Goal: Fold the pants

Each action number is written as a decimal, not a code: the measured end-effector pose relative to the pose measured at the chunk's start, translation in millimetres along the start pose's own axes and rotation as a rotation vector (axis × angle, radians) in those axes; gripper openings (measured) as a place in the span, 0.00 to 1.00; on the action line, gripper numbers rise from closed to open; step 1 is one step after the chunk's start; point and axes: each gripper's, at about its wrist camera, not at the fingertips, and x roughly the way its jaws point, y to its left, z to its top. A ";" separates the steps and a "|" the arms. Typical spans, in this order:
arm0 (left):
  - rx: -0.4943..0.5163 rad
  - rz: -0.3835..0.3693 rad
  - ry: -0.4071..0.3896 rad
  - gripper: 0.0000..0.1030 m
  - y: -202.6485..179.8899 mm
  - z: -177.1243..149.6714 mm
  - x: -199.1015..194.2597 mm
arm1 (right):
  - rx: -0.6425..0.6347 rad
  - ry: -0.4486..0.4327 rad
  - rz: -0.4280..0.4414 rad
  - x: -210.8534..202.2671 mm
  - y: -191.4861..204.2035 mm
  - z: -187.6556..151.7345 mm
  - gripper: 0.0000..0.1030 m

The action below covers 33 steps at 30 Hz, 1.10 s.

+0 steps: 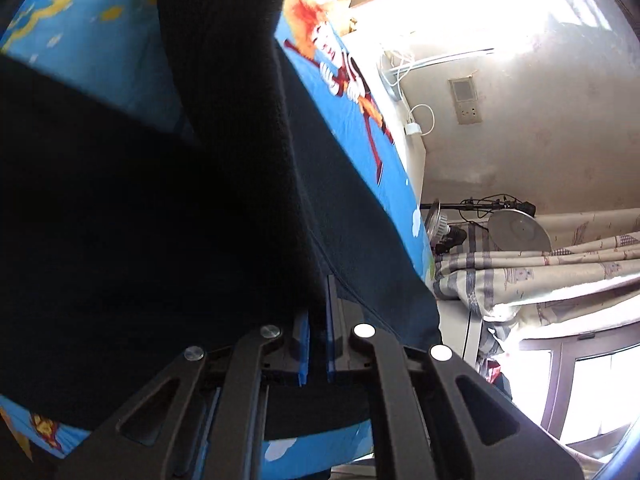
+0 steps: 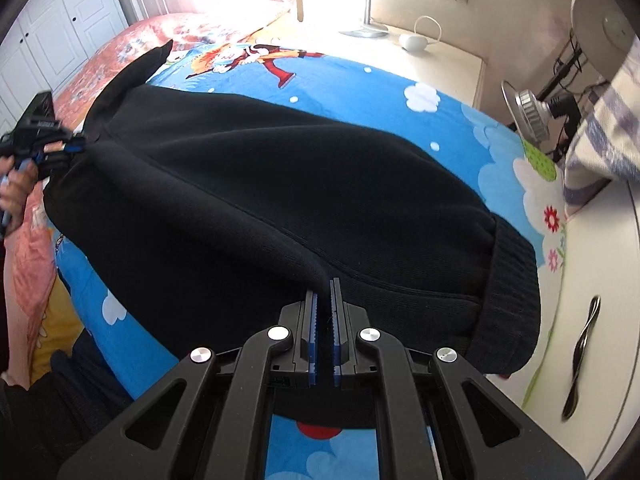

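Note:
Black pants (image 2: 260, 184) lie spread across a blue cartoon bed sheet (image 2: 360, 84), with a ribbed band (image 2: 512, 280) at their right end. My right gripper (image 2: 323, 292) is shut on a pinched fold of the fabric near that band. At the far left of the right wrist view, my left gripper (image 2: 76, 148) bites the other end of the pants, with a hand (image 2: 16, 188) behind it. In the left wrist view the left gripper (image 1: 318, 304) is shut on dark pants cloth (image 1: 160, 220), which rises in a lifted fold and hides much of the sheet (image 1: 348, 128).
A white cabinet with a metal handle (image 2: 584, 360) stands against the bed's right edge. A silver lamp (image 2: 528, 116) and a checked cloth (image 2: 608, 120) hang over it. A pink quilt (image 2: 132, 40) lies at the bed's far end. A bedside table holds a charger (image 2: 416, 40).

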 end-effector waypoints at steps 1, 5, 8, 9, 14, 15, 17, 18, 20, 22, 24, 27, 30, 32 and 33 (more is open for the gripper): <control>-0.003 -0.001 0.011 0.05 12.0 -21.4 1.6 | 0.041 0.015 0.019 5.2 -6.0 -13.3 0.07; -0.011 0.026 -0.022 0.05 43.9 -62.1 5.2 | 0.192 0.022 0.083 14.1 -19.9 -59.7 0.21; 0.019 0.026 -0.039 0.06 42.1 -61.5 1.0 | 0.329 -0.043 0.101 0.4 -28.9 -83.6 0.65; 0.022 0.025 -0.038 0.06 39.9 -62.9 0.5 | 0.378 -0.078 0.119 -4.9 -34.5 -89.3 0.66; 0.006 -0.005 -0.026 0.31 37.6 -61.0 -5.1 | 0.634 -0.175 0.197 -12.3 -71.5 -92.2 0.66; 0.001 -0.005 -0.023 0.31 40.2 -60.4 -4.5 | 0.672 -0.173 0.187 -8.6 -78.4 -89.1 0.66; -0.018 -0.003 -0.028 0.31 44.4 -60.9 -3.4 | 0.729 -0.166 0.154 -1.0 -91.5 -85.2 0.66; -0.027 -0.001 -0.034 0.31 51.1 -60.7 -7.9 | 0.753 -0.159 0.153 3.6 -96.3 -83.7 0.66; -0.046 -0.009 -0.041 0.31 61.5 -60.7 -11.4 | 0.794 -0.144 0.136 11.1 -102.2 -82.5 0.66; -0.056 -0.010 -0.050 0.31 58.9 -58.9 -7.2 | 0.812 -0.143 0.115 14.0 -106.1 -89.8 0.66; -0.059 -0.007 -0.057 0.31 59.5 -57.0 -7.2 | 0.837 -0.155 0.111 14.0 -108.3 -96.4 0.66; -0.061 -0.009 -0.051 0.31 53.0 -61.0 3.5 | 0.857 -0.156 0.108 17.9 -109.2 -99.0 0.66; -0.043 -0.009 -0.047 0.25 45.4 -58.0 11.0 | 0.863 -0.171 0.103 19.1 -111.5 -94.5 0.62; -0.017 0.015 -0.052 0.10 46.5 -54.2 7.2 | 0.863 -0.169 0.067 20.0 -114.1 -92.3 0.30; -0.023 0.001 -0.049 0.09 46.0 -53.5 5.4 | 0.879 -0.178 0.078 17.6 -115.4 -94.3 0.28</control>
